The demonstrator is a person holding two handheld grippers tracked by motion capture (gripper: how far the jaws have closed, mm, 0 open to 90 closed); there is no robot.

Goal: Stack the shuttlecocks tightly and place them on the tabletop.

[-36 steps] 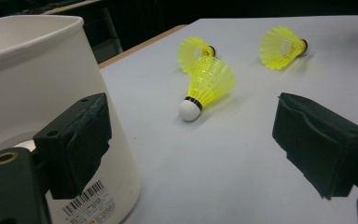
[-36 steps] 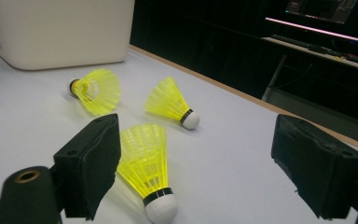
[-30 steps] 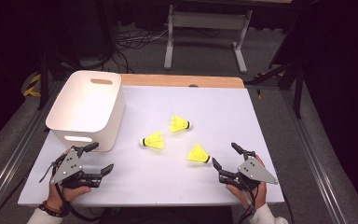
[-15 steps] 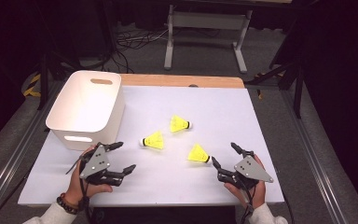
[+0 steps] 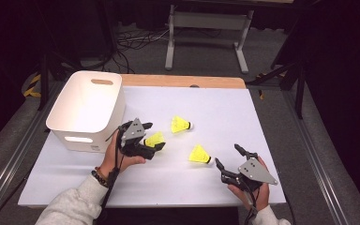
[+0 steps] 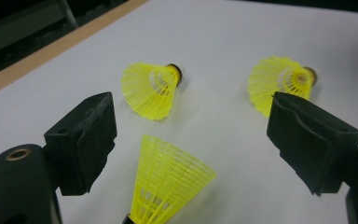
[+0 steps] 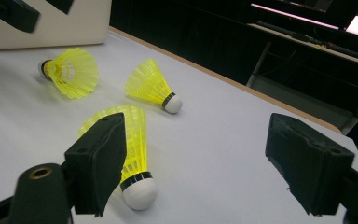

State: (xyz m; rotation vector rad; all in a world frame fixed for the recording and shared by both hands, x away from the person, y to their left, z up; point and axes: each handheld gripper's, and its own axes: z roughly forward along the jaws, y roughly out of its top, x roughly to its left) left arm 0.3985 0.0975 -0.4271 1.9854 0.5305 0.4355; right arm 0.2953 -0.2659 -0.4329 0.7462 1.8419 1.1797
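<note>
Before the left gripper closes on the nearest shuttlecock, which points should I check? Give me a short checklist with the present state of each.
1. Left gripper jaws open: ok.
2. Nearest shuttlecock lies between the jaws, pads not pressing on it: ok.
3. Other two shuttlecocks lie beyond the jaws, apart from the nearest one: ok.
4. Right gripper open, at the table's other side, out of the way: ok.
5. Bin upright, nothing seen inside: ok.
6. Jaws low enough to catch the skirt: cannot tell.
</note>
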